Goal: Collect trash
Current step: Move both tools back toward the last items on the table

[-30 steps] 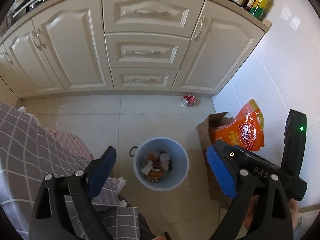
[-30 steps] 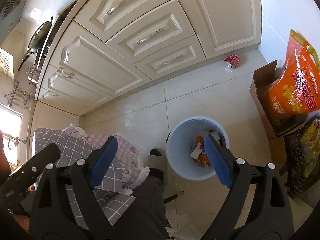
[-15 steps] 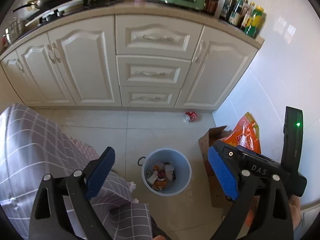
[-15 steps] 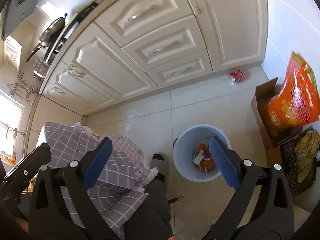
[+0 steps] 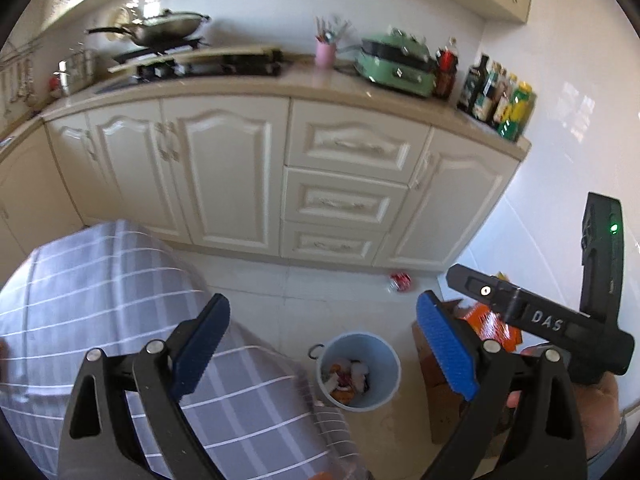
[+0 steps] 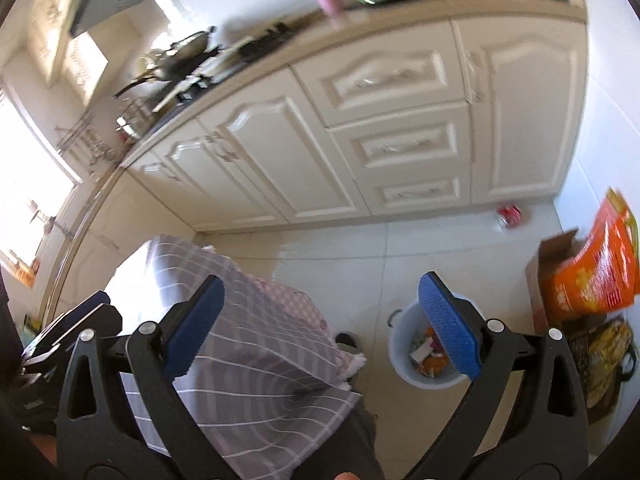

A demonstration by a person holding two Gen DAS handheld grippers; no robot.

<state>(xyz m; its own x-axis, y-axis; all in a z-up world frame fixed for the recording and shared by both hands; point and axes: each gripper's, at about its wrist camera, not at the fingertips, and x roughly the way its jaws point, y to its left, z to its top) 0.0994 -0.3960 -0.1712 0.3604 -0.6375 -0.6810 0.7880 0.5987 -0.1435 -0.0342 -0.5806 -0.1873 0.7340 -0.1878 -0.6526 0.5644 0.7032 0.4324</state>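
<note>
A light blue trash bin (image 5: 360,372) stands on the tiled floor with mixed trash inside; it also shows in the right wrist view (image 6: 424,360), partly behind a finger. A crushed red can (image 5: 400,280) lies on the floor by the cabinet base, also in the right wrist view (image 6: 509,214). My left gripper (image 5: 322,344) is open and empty, high above the floor. My right gripper (image 6: 320,320) is open and empty, also high up. The right gripper's body (image 5: 536,320) shows at the right of the left wrist view.
Cream kitchen cabinets (image 5: 344,200) run along the back under a counter with bottles (image 5: 500,96) and a wok (image 5: 168,32). A cardboard box with an orange bag (image 6: 592,276) stands at the right wall. A plaid cloth (image 5: 100,300) covers something at lower left.
Both grippers have risen and tilted up, so the counter top and wall came into view and the bin and can shrank lower in the frames. Both stayed open and empty.
</note>
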